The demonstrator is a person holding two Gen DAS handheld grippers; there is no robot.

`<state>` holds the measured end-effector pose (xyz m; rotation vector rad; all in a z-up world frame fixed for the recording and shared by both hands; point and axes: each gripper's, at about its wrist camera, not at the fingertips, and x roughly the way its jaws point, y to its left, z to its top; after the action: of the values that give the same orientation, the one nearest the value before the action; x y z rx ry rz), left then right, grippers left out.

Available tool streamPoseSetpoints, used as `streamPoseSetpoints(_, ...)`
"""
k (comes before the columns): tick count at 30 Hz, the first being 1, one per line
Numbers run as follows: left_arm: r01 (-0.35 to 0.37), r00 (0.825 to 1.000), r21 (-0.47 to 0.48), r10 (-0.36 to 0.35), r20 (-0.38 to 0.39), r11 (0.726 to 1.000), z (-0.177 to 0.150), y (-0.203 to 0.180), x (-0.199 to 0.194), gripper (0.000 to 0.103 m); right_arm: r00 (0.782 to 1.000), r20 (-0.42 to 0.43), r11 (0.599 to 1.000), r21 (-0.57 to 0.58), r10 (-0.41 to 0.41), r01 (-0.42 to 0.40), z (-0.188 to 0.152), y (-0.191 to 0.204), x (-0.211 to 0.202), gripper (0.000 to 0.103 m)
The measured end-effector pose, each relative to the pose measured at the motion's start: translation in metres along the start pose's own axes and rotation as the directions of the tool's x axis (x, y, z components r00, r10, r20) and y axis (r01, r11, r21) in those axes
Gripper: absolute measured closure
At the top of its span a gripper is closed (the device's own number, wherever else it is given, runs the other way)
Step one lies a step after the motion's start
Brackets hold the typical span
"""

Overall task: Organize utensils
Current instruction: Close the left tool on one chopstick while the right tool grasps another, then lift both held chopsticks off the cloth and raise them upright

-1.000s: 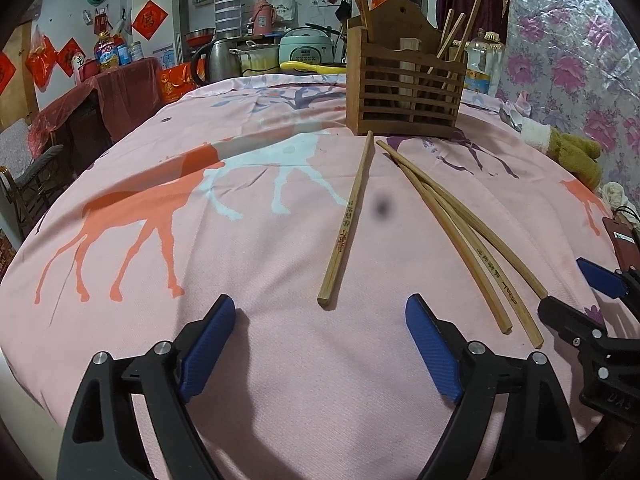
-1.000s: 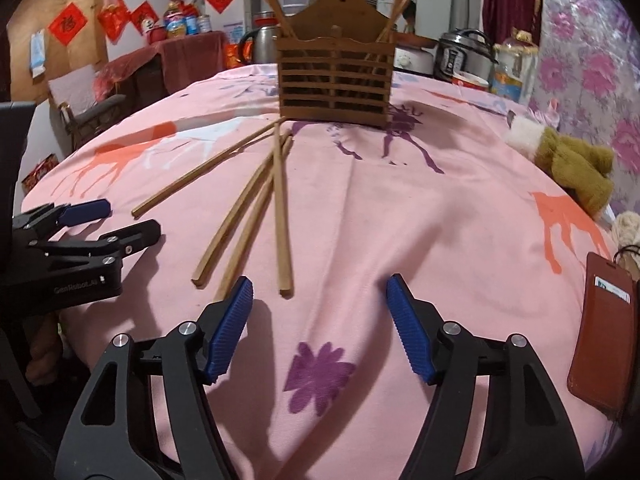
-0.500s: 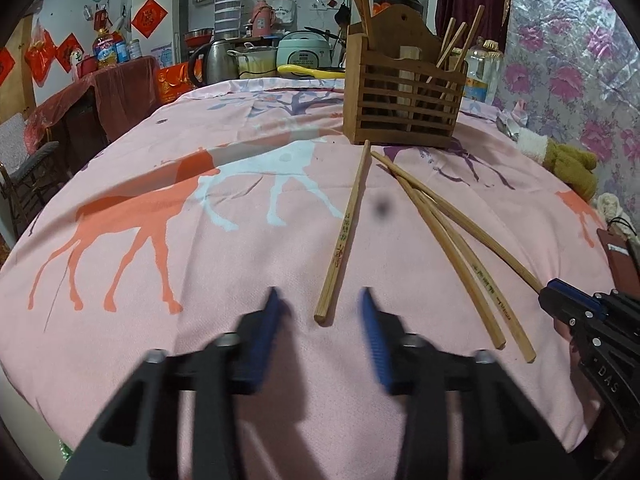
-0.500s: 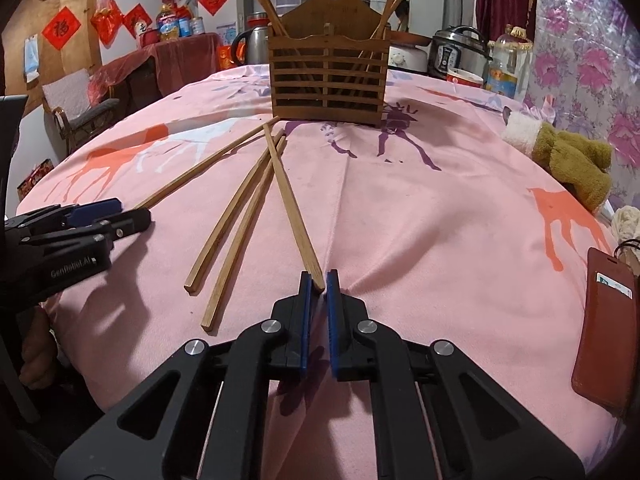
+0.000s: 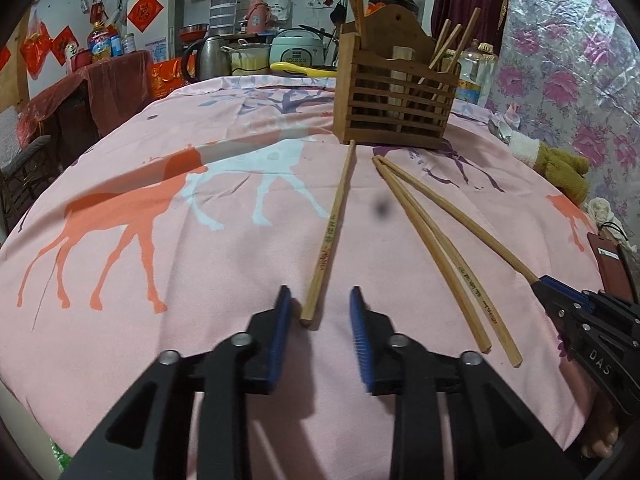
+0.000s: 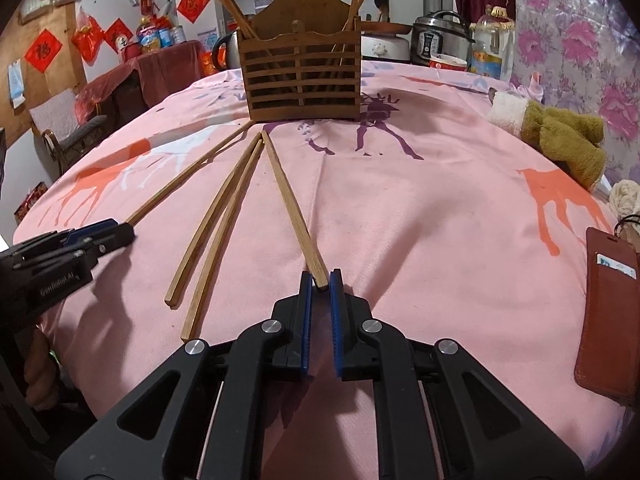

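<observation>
Left wrist view: left gripper (image 5: 320, 300) low centre, jaws opening and partly apart, the near end of one chopstick (image 5: 329, 236) lying between the blue pads, not pressed; two more chopsticks (image 5: 440, 248) lie right of centre, and the wooden holder (image 5: 396, 100) stands at upper centre on the pink cloth (image 5: 160, 280). Right wrist view: right gripper (image 6: 320, 280) low centre, jaws opening a touch though nearly closed, pads pinching the near end of a fourth chopstick (image 6: 292, 204) that points at the holder (image 6: 304, 80) top centre.

"DAS" on right claw (image 5: 536, 285), "GenRobot.AI" on left claw (image 6: 120, 236)
</observation>
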<state>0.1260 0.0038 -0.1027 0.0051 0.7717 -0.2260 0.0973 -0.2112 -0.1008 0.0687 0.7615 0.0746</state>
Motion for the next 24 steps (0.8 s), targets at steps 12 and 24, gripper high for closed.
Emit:
streamPoseSetpoints(12,0.012,1.000,-0.014,-0.012,-0.006,1.000,-0.001,0.003,-0.003,0.095,0.999,0.032,1.000,0.011,0.007,-0.007,0.000,-0.001,-0.008,0.094)
streamPoseSetpoints(24,0.011,1.000,-0.002,-0.011,0.029,1.000,0.004,0.001,-0.023,0.096,0.994,0.111,1.000,0.024,0.004,-0.006,0.006,-0.006,-0.027,0.094)
